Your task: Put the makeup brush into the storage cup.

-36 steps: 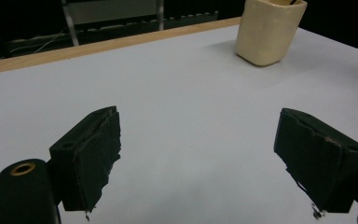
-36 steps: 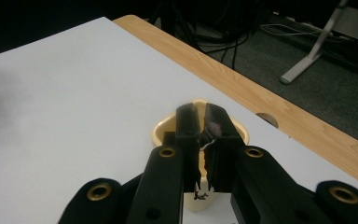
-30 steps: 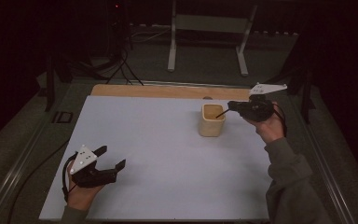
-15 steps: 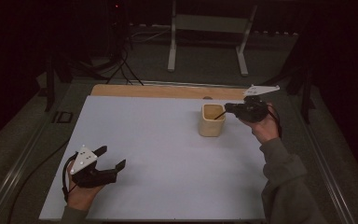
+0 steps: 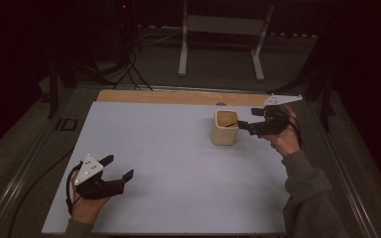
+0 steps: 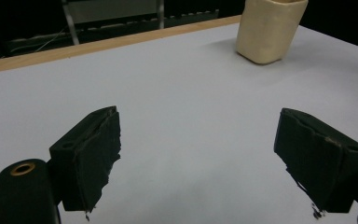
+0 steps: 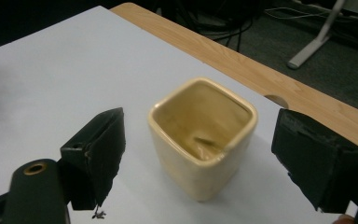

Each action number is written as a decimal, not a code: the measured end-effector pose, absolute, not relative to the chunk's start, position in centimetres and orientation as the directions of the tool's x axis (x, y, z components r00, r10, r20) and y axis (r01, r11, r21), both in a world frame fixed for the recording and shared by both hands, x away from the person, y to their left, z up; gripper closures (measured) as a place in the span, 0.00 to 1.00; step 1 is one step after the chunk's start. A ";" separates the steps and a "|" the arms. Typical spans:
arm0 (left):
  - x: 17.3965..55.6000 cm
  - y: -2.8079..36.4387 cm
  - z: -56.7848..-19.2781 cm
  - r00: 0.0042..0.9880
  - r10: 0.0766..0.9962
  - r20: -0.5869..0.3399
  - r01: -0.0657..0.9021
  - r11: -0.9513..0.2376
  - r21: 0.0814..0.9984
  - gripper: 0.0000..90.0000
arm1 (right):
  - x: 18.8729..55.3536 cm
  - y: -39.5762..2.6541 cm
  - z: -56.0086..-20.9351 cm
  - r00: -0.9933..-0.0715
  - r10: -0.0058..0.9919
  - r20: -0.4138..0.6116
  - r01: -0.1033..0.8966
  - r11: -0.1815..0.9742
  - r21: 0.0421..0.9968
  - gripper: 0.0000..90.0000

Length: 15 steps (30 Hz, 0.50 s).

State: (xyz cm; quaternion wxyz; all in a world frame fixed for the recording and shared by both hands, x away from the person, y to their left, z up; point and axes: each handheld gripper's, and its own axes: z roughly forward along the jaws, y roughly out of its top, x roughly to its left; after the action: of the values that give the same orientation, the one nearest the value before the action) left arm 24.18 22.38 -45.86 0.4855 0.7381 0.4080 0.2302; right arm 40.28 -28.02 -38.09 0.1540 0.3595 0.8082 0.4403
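Right gripper [image 5: 245, 125] has just been opening, jaws now wide with nothing gripped, beside the cream cup [image 5: 225, 127] near the tabletop's [image 5: 178, 148] far right edge; looks glazed ceramic, rigid, slick, chippable, so pinch opposite flat walls below the rim.

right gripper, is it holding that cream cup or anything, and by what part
Nothing is held. The right gripper has just been opening; its jaws stand wide beside the cream cup, clear of its walls. The left gripper is open over the bare table.
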 end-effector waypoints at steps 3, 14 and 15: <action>24.2 22.4 -45.9 0.560 0.826 -0.057 0.379 -0.195 0.905 0.18 | 40.0 -28.6 -38.4 -0.691 0.719 0.078 0.451 0.344 0.824 0.19; 24.2 22.6 -45.8 0.556 0.829 -0.057 0.378 -0.191 0.906 0.18 | 38.9 -29.7 -39.1 -0.701 0.708 0.090 0.448 0.337 0.828 0.19; 24.2 22.6 -45.8 0.555 0.830 -0.057 0.378 -0.191 0.906 0.18 | 38.8 -29.8 -39.1 -0.701 0.707 0.090 0.448 0.339 0.827 0.19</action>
State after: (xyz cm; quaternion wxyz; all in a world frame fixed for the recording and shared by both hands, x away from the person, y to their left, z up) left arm 24.18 22.56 -45.80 0.4860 0.7357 0.4105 0.2325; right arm 38.77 -29.80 -39.10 0.1443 0.3587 0.8053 0.4494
